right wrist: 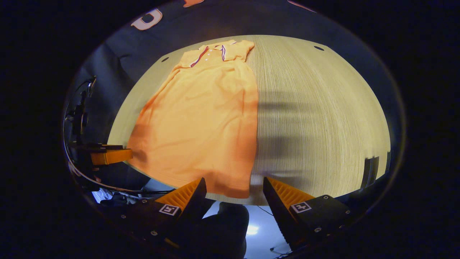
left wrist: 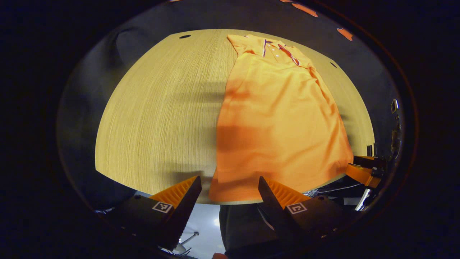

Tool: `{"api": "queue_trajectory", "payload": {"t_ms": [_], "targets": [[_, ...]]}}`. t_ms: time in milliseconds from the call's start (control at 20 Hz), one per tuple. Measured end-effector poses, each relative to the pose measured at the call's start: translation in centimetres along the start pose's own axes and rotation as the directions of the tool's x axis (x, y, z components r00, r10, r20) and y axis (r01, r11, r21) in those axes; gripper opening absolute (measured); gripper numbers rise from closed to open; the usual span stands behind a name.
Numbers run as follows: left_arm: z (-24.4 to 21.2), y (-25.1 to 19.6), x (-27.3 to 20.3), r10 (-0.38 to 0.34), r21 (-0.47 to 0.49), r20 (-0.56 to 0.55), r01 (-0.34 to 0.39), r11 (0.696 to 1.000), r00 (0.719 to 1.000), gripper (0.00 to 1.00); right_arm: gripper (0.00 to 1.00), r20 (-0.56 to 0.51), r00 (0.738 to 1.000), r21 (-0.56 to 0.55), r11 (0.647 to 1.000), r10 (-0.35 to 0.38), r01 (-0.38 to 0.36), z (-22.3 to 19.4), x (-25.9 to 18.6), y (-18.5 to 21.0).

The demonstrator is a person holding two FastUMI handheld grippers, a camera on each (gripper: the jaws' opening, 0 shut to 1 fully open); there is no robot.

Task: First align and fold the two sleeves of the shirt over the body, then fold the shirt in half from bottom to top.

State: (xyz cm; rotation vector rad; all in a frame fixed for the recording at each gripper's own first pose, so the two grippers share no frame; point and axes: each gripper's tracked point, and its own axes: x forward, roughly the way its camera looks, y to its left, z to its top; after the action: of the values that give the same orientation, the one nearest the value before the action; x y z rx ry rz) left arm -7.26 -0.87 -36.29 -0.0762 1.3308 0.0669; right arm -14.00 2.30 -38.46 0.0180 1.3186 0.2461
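Left gripper view: the shirt point(left wrist: 280, 118) lies flat on the desk point(left wrist: 161, 108), collar toward the far edge, hem at the near edge. It reads as a narrow strip with straight long sides, so you can judge the sleeves already folded over the body; the bottom-to-top fold is what remains. Your left hand-held gripper point(left wrist: 230, 183) hangs off the near edge with its fingers spread wide, straddling the left hem corner, not yet touching cloth. The other hand-held gripper shows at the right, just beside the right hem corner.

Right gripper view: your right hand-held gripper point(right wrist: 234, 185) is likewise spread, its fingers either side of the right hem corner, nothing pinched. The shirt point(right wrist: 205, 118) lies toward the left of the desk point(right wrist: 323, 108) in this view.

Handling, as a judgement: light, soft knit, no stiffness. It will drape and sag between two grips, and the folded-in sleeves may slide out if lifted fast. Take hold at the two hem corners, pinching every layer at each corner. Lift both together, keep the hem taut between the grippers, and carry it toward the collar so the edges meet squarely.
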Motion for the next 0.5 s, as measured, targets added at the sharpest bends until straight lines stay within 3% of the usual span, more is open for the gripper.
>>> {"api": "queue_trajectory", "payload": {"t_ms": [200, 500], "targets": [[-0.7, -0.1, 1.5, 0.025, 0.028, -0.073, -0.023, 0.999, 0.997, 0.99, 0.96, -0.056, 0.998, -0.029, 1.000, -0.006, 0.004, -0.7, 0.9, 0.8], [-1.4, -1.0, 1.2, 0.052, 0.078, -0.090, -0.045, 0.996, 0.995, 0.97, 0.83, -0.096, 0.990, -0.078, 0.992, -0.105, 0.098, -1.2, 1.4, 0.1]]}}
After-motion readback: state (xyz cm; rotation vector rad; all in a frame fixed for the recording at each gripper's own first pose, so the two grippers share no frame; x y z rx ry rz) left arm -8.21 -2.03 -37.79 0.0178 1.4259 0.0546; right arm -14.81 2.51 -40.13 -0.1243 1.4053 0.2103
